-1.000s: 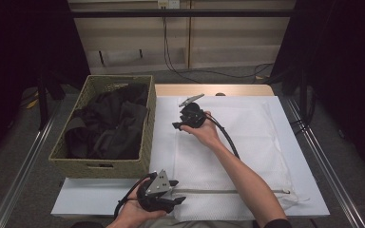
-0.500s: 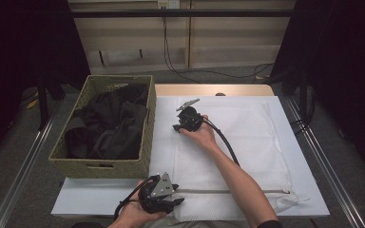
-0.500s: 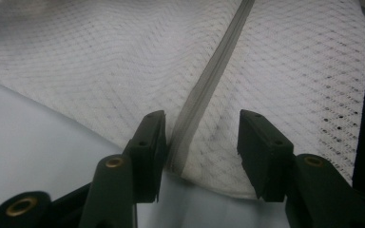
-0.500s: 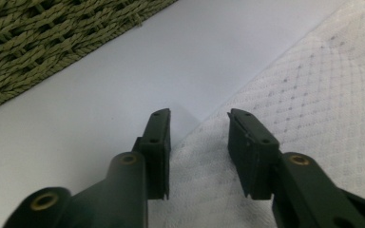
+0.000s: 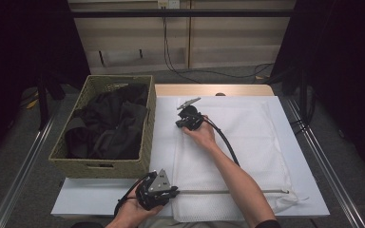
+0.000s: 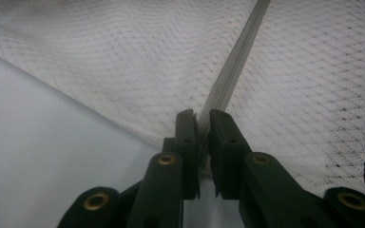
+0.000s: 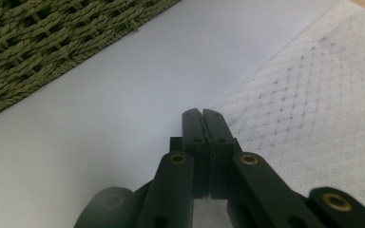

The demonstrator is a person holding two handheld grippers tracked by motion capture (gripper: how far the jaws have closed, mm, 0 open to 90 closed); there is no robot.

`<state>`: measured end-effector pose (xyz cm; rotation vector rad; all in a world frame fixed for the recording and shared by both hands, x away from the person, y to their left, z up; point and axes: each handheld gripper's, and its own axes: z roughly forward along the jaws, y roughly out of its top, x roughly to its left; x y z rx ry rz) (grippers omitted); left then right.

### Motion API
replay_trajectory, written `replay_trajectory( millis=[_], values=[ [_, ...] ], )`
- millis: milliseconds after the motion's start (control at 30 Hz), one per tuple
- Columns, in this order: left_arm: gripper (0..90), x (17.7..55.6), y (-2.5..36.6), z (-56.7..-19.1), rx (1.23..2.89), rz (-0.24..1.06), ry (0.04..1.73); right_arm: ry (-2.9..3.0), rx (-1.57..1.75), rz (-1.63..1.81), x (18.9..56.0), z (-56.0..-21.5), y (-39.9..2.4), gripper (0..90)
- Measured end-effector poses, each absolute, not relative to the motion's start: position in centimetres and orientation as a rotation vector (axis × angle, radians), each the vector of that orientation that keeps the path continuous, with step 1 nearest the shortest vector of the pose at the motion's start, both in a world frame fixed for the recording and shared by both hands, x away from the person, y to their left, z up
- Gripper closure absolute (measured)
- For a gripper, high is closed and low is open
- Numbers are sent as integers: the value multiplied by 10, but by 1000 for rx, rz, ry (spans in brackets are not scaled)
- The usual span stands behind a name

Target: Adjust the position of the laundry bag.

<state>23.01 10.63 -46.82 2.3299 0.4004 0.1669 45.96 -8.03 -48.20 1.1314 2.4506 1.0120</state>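
Both grippers clamped on the white mesh bag (image 5: 233, 142), near and far corners of its basket-side edge.

L gripper (image 5: 173, 192): jaws have just closed, pads nipping the bag's grey zip strip (image 6: 228, 80) at its end; the strip runs straight ahead from the tips, mesh spreading both sides of it, bare white table (image 6: 52, 166) to the left of the jaws. R gripper (image 5: 180, 124): jaws just closed too, pads pressed together w/ the bag's edge at the tips; whether mesh is actually caught between them, can't tell. Mesh lies ahead-right of the R jaws, woven basket (image 7: 52, 42) w/ dark clothes (image 5: 109, 126) ahead-left, apart from it. Bag lies flat on the table between the two grippers.
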Motion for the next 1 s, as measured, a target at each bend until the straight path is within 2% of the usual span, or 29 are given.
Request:
replay_trajectory(
  millis=[67,667,867,1000],
  values=[
    [873,230,107,-468,2312,168,408,2446,1108,1026,461,-482,-79,897],
    [894,236,127,-460,2248,150,486,2429,1112,1092,468,-473,-74,899],
    [895,237,136,-457,2283,217,487,2416,1103,1073,472,-466,-59,898],
    [896,239,139,-458,2272,210,501,2425,1107,1075,474,-464,-52,898]
  ],
)
